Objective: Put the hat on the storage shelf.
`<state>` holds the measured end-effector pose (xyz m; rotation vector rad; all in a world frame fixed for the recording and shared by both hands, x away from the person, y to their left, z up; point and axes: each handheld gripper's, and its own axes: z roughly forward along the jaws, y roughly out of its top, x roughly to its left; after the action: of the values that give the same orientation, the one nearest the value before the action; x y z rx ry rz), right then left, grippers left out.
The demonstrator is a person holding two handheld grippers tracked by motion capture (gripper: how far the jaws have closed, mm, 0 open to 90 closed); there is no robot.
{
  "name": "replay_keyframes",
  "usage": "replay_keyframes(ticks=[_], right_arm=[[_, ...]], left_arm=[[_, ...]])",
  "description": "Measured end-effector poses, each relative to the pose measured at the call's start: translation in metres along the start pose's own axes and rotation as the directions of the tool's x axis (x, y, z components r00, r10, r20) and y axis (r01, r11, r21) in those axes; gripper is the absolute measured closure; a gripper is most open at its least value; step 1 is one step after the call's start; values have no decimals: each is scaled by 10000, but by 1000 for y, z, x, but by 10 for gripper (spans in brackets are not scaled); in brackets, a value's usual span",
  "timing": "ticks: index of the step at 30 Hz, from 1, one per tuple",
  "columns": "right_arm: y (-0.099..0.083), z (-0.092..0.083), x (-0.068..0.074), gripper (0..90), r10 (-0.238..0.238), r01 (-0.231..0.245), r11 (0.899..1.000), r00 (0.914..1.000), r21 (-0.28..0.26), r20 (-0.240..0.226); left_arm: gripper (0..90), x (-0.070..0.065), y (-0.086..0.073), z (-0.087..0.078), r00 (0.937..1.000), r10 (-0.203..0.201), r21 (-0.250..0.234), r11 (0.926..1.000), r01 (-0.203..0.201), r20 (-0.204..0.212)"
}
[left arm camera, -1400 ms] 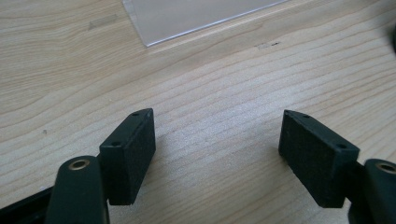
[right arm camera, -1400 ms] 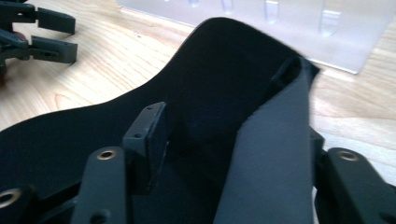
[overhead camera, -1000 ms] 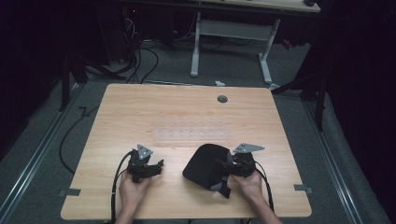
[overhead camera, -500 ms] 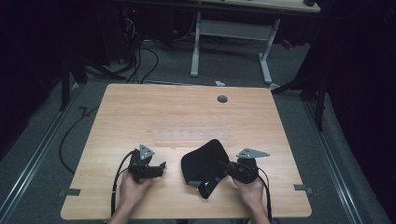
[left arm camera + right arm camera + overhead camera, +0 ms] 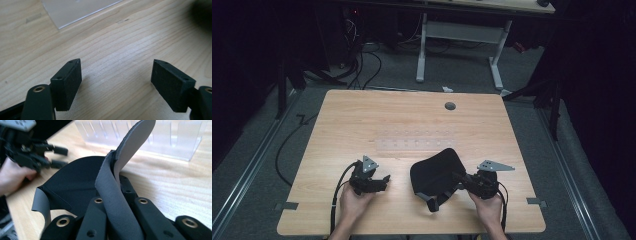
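Wooden table (image 5: 362, 115) bears a clear rack (image 5: 414, 144); right hand-held gripper (image 5: 460, 178) pinches black pad (image 5: 434, 172) (left hand-held gripper (image 5: 384, 180) open).

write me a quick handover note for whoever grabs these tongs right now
Right tongs: shut on the edge of the black cloth, pinching a fold of it; part of the cloth is lifted off the table.
Left tongs: open, nothing between them, low over bare wood left of the cloth.
Cloth sits at the near middle of the table, strap hanging toward the person. A clear rack lies just beyond it.
Done: cloth gripped on one side.
Left: probably bring the left tongs to the cloth's free side to handle it with both.
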<state>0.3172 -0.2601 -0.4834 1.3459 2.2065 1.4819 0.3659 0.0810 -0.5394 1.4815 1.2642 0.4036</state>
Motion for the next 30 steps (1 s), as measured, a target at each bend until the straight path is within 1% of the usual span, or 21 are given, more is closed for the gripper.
replay_keyframes(ticks=[2, 3, 4, 5, 7, 8, 9, 11, 14, 16, 17, 19, 20, 21, 22, 23, 26, 27, 28, 29, 30], right_arm=[[1, -1, 0, 862, 231, -233, 9997, 9996, -91, -167], [1, -1, 0, 862, 231, -233, 9997, 9996, -91, -167], [2, -1, 0, 863, 365, -367, 9993, 9990, -40, -275], [4, 0, 1, 862, 393, -392, 9992, 9989, 31, -274], [8, 1, 4, 862, 230, -227, 9996, 9994, 143, -258], [8, 1, 4, 862, 230, -227, 9996, 9994, 143, -258], [13, 1, 7, 862, 145, -140, 9997, 9995, 202, -275], [18, 0, 9, 862, 81, -74, 9997, 9995, 241, -292], [25, 0, 12, 862, 76, -71, 9998, 9997, 209, -234], [30, -1, 14, 862, 154, -150, 9998, 9994, 155, -301], [31, 0, 15, 862, 191, -186, 9997, 9992, 147, -358], [33, 1, 16, 862, 317, -308, 9994, 9982, 183, -512], [33, 1, 16, 862, 317, -308, 9994, 9982, 183, -512], [34, 5, 18, 862, 390, -373, 9989, 9974, 284, -601], [34, 5, 18, 862, 390, -373, 9989, 9974, 284, -601], [35, 7, 20, 861, 411, -388, 9985, 9973, 392, -611], [36, 9, 22, 861, 401, -373, 9983, 9972, 441, -635], [37, 11, 24, 862, 401, -367, 9979, 9971, 534, -648], [37, 11, 25, 861, 415, -378, 9973, 9973, 622, -606], [37, 12, 26, 861, 312, -274, 9971, 9981, 709, -534], [37, 13, 27, 861, 273, -236, 9965, 9986, 798, -461]], left_arm=[[257, -4, 3, -7, 9993, -79, -126, 9999, 83, 362], [261, -4, 3, -7, 9993, -79, -126, 9999, 83, 362], [261, -10, 5, -16, 9977, -122, -258, 9996, 140, 674], [261, -13, 6, -20, 9965, -72, -336, 9994, 101, 828], [262, -18, 7, -27, 9935, 14, -421, 9991, 34, 1137], [265, -18, 7, -27, 9935, 14, -421, 9991, 34, 1137], [274, -24, 8, -32, 9890, 51, -427, 9991, 12, 1480], [275, -29, 10, -36, 9838, 152, -440, 9990, -74, 1786], [264, -38, 13, -43, 9764, 400, -587, 9979, -281, 2121], [254, -44, 15, -47, 9709, 548, -690, 9968, -397, 2333], [248, -47, 15, -48, 9673, 686, -716, 9960, -525, 2440], [240, -53, 16, -50, 9608, 891, -727, 9947, -723, 2625], [234, -53, 16, -50, 9608, 891, -727, 9947, -723, 2625], [232, -57, 16, -51, 9553, 1111, -803, 9925, -924, 2738], [231, -57, 16, -51, 9553, 1111, -803, 9925, -924, 2738], [227, -61, 16, -50, 9523, 1225, -737, 9916, -1059, 2794], [223, -64, 15, -48, 9507, 1245, -721, 9915, -1083, 2841], [224, -67, 15, -48, 9462, 1401, -853, 9891, -1202, 2916], [239, -69, 15, -49, 9421, 1666, -1058, 9843, -1414, 2910], [258, -71, 14, -50, 9385, 1870, -1255, 9797, -1564, 2902], [267, -72, 13, -49, 9356, 2003, -1233, 9775, -1710, 2906]])
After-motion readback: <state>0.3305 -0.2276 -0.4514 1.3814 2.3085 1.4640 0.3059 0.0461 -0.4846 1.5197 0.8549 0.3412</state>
